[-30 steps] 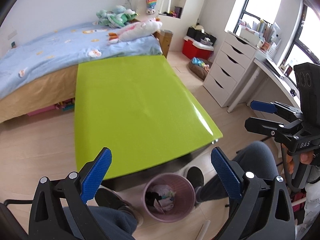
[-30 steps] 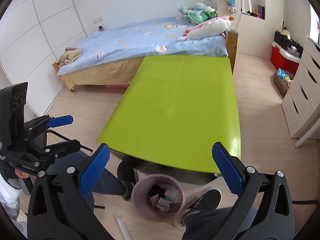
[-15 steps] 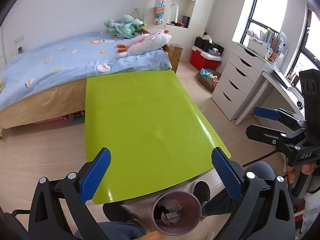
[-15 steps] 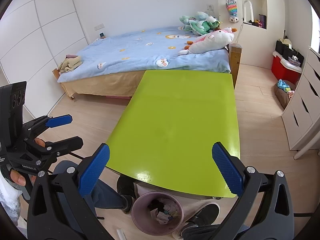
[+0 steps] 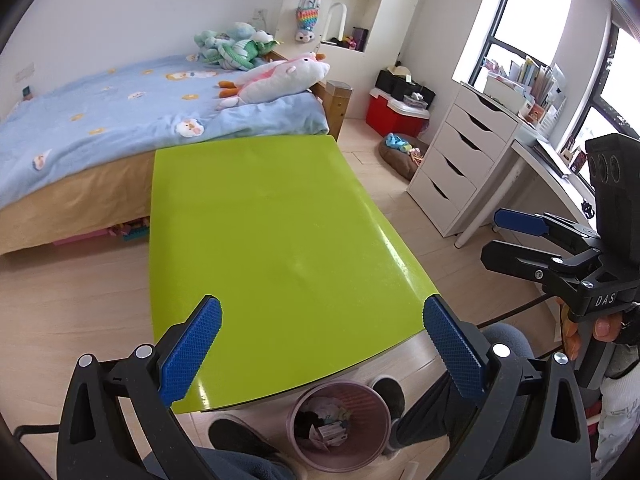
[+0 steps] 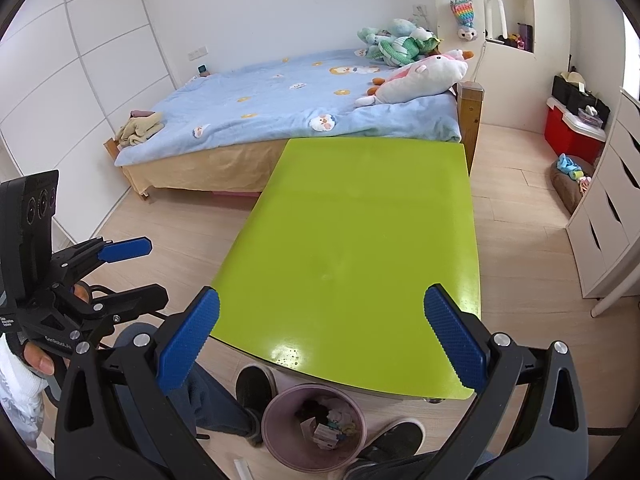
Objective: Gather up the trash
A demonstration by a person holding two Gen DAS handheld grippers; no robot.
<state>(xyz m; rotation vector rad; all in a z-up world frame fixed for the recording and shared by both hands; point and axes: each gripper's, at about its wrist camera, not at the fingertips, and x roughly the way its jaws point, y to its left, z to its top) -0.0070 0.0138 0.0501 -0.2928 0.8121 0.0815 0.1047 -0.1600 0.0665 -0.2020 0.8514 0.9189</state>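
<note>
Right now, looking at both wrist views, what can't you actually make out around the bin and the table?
- Pink bin: its contents are too small to identify in either view.
- Under the green table: hidden by the tabletop in both views.
- White strip on the floor: cut off by the right view's bottom edge.
- Bin's near side, left view: blocked by the person's legs.

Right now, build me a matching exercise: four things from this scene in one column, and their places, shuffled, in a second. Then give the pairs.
Things
1. pink bin
2. unicorn plush
3. red box
4. folded towels

Places
A. floor by the white drawers
B. foot end of the bed
C. floor at the green table's near edge, between the shoes
D. bed, near the green plushes

Pairs: 1-C, 2-D, 3-A, 4-B
</note>
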